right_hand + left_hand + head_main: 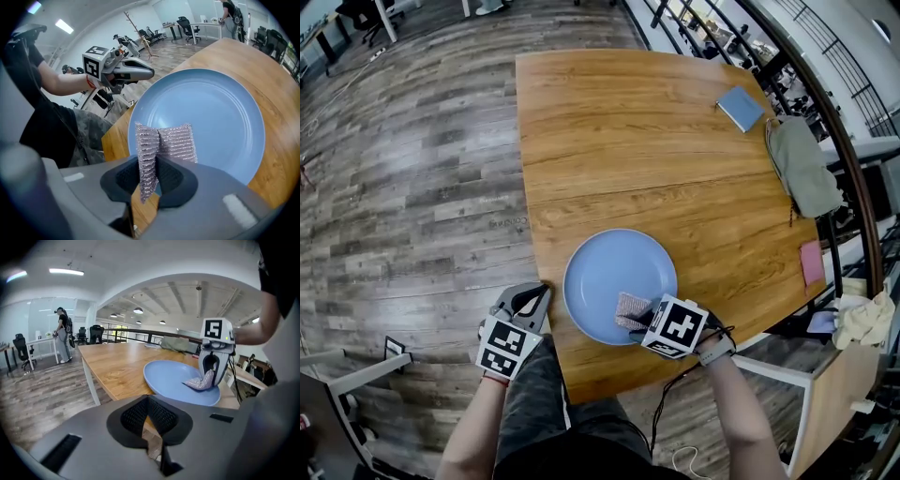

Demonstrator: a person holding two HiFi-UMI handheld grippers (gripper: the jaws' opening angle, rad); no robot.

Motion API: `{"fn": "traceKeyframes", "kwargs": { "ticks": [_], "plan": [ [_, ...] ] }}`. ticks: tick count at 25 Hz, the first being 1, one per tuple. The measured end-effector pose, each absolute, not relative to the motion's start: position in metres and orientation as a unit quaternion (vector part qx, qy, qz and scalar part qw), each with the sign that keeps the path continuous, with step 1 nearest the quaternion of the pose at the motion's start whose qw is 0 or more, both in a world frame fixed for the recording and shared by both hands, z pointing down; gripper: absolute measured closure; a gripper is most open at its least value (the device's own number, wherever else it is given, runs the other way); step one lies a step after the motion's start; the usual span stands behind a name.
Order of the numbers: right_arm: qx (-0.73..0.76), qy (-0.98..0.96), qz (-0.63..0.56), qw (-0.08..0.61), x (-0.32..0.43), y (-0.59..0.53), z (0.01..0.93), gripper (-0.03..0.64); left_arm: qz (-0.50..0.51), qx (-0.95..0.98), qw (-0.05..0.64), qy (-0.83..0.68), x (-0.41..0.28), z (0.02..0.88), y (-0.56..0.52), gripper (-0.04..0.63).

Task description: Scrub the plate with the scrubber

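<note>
A round blue plate lies near the front edge of the wooden table. My right gripper is shut on a silvery mesh scrubber, which rests folded on the plate's near right part. In the right gripper view the scrubber stands pinched between the jaws over the plate. My left gripper hangs just off the table's left corner, beside the plate's left rim, apart from it. Its jaws meet with nothing between them. The left gripper view shows the plate and the right gripper beyond.
At the table's far right lie a blue notebook, a grey-green cloth and a pink pad. A railing runs behind that side. A person stands far off by desks and chairs on the wooden floor.
</note>
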State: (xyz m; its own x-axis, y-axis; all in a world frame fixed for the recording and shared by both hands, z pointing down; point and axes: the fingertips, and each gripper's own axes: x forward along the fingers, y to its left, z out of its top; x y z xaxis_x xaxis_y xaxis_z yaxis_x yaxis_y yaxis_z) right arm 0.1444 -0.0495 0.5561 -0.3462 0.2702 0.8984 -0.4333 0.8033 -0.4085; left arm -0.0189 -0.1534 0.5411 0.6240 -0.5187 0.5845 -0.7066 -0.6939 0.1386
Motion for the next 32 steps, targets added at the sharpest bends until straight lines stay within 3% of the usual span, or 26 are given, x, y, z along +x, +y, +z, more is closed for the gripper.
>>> {"fn": "traceKeyframes", "kwargs": {
  "ticks": [7,17,32],
  "plan": [
    [-0.033,-0.763,0.308,0.567,0.110,-0.035,0.556,0.531,0.322,0.891,0.127,-0.294,0.009,0.555,-0.131,0.598],
    [-0.091,-0.758,0.259,0.591,0.069,-0.059,0.552,0.531,0.319,0.895,0.123,-0.285,0.009,0.554,-0.127,0.598],
    [0.077,-0.779,0.202,0.588,0.077,-0.146,0.558,0.529,0.316,0.898,0.125,-0.279,0.011,0.555,-0.129,0.598]
  ]
}}
